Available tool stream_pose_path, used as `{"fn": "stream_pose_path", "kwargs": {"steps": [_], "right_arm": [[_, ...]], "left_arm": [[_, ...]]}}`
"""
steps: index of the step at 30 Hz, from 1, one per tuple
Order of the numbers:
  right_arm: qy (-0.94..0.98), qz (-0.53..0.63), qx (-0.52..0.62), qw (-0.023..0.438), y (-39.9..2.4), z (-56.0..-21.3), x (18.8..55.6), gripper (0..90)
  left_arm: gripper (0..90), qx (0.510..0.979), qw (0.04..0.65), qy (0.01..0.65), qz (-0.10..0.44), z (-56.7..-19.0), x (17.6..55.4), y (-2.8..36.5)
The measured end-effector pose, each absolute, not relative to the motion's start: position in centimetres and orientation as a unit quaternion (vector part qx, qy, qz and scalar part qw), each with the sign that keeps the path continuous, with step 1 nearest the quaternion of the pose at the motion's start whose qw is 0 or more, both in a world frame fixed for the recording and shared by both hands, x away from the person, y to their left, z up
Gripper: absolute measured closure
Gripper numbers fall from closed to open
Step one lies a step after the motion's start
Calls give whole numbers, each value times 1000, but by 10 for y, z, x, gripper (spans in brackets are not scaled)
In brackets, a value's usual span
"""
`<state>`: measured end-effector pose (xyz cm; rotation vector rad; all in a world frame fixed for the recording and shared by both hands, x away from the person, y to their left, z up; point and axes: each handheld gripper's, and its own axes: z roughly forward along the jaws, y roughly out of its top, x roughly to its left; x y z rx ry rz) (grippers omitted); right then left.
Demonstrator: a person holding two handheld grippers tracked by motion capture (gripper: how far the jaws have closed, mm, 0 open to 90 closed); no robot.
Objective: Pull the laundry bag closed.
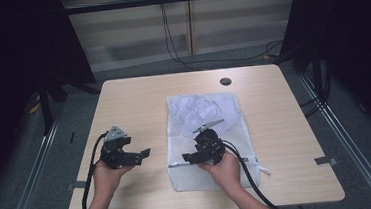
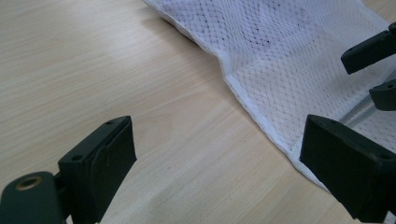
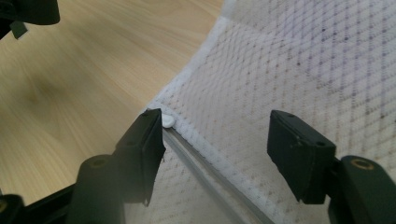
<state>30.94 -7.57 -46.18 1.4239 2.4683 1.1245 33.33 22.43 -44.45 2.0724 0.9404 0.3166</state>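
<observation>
On the left of the bench (image 1: 122, 97), the left gripper (image 1: 127, 154) hangs over bare wood with its jaws released and nothing between them, aimed toward the mesh laundry bag (image 1: 201, 108), which lies flat at the middle of the bench, just beside those jaws and not touched by them. To the right, the right gripper (image 3: 217, 149) hovers low over the bag's near left edge, jaws apart and grasping nothing. The zipper (image 3: 205, 175) runs between them, its white end (image 3: 167, 121) just beside one jaw. To do this well, I judge the right jaws should settle squarely over the zipper seam before clenching, while the left comes in to pin the hem.
</observation>
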Motion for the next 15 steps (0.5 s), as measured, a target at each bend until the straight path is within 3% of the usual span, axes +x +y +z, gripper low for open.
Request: {"fn": "stream_pose_path", "kwargs": {"steps": [15], "right_arm": [[808, 371, 457, 15, -60, -466, 312, 412]], "left_arm": [[112, 825, 410, 369, 121, -445, 334, 224]]}}
